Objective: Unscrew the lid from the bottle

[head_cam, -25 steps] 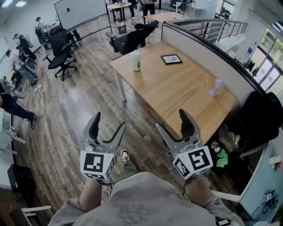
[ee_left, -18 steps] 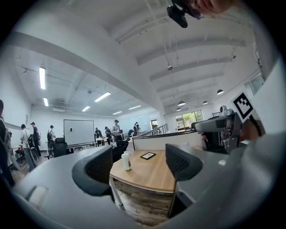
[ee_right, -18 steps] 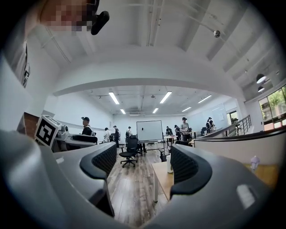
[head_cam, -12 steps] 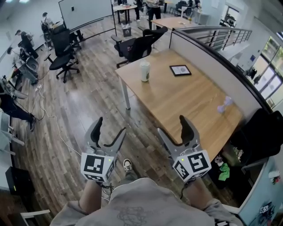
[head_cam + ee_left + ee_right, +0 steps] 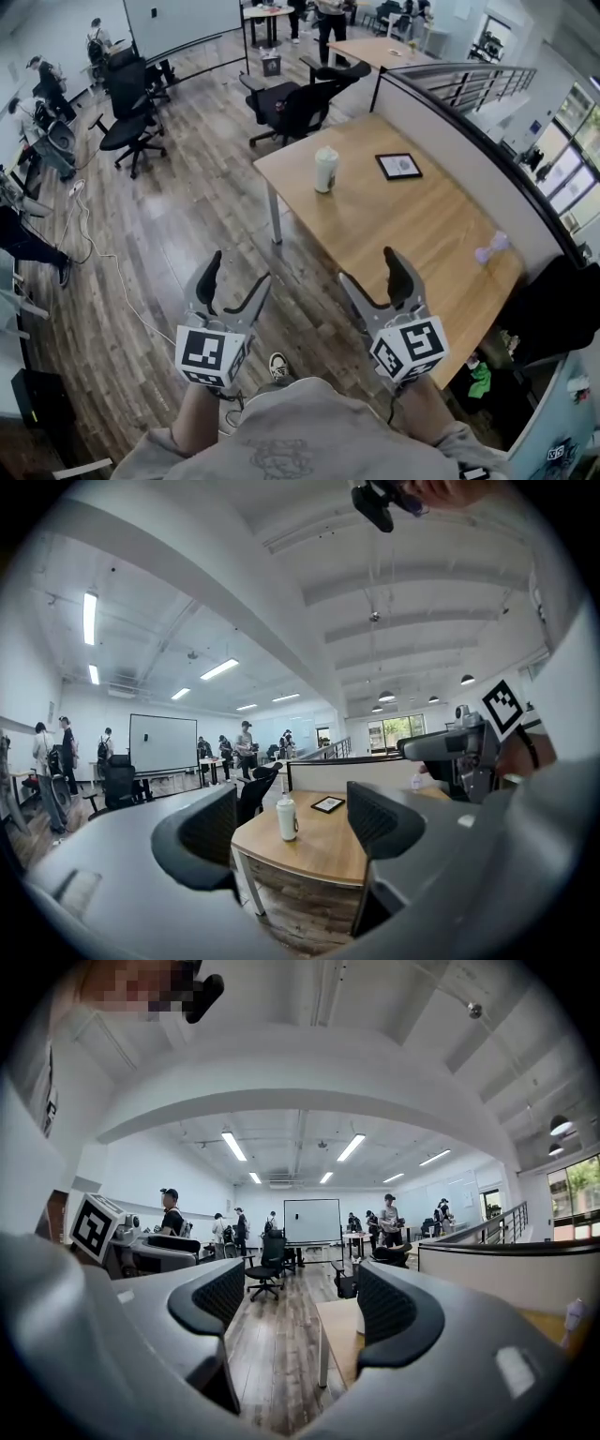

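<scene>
I hold the 2 grippers level and side by side over the floor (image 5: 169,225): the left gripper (image 5: 236,272) has its fingers (image 5: 197,841) spread wide with nothing touching them, and the right gripper (image 5: 368,270) has its fingers (image 5: 398,1321) spread and bare too. Ahead lies the worktop (image 5: 412,234). The bottle (image 5: 325,170) stands upright near its left edge, lid (image 5: 327,152) on, well apart from both grippers; the left gripper view shows it far off between the fingers. A tablet (image 5: 398,166) lies flat just past it, a small purple thing (image 5: 491,248) by the partition. Black chairs (image 5: 291,103) and a whiteboard (image 5: 183,23) stand beyond.
</scene>
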### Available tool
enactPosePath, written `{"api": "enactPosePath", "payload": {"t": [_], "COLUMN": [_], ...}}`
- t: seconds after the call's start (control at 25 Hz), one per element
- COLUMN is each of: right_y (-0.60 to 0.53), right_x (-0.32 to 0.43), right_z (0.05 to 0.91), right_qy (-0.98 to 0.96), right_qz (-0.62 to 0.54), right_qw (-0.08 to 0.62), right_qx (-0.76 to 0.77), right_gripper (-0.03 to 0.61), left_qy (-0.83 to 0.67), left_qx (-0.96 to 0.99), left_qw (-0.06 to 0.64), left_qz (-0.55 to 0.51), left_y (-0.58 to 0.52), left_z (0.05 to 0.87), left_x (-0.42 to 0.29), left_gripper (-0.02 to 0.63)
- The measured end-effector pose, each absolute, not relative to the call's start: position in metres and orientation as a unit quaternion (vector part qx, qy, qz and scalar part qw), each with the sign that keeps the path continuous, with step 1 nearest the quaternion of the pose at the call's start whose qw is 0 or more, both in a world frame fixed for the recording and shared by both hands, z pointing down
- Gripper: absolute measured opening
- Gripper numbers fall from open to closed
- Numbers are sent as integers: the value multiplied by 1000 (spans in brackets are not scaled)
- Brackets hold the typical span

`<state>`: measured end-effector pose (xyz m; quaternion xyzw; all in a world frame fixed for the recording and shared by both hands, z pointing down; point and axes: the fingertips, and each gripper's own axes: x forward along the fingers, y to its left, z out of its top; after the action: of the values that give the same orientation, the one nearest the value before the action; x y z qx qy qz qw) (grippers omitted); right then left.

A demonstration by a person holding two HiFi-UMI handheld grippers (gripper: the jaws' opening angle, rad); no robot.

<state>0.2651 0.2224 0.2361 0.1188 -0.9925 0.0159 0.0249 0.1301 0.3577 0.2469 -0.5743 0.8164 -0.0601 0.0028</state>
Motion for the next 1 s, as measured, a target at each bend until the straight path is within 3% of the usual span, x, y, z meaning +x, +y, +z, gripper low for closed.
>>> {"api": "enactPosePath", "payload": {"t": [0.48, 1.0], "right_y": [215, 142], "right_x": [132, 84], "right_z": [268, 294], "right_qy": [-988, -979], "right_qz": [31, 45], "right_qw": [58, 79], "right_qx": [143, 181], "right_gripper": [368, 368], "left_qy": [790, 771], "left_qx": [-611, -633], "left_qw": [-2, -27], "left_qz": [-58, -66], "left_y": [332, 275], "left_z": [257, 282], "left_x": [1, -53], "left_gripper": [347, 347]}}
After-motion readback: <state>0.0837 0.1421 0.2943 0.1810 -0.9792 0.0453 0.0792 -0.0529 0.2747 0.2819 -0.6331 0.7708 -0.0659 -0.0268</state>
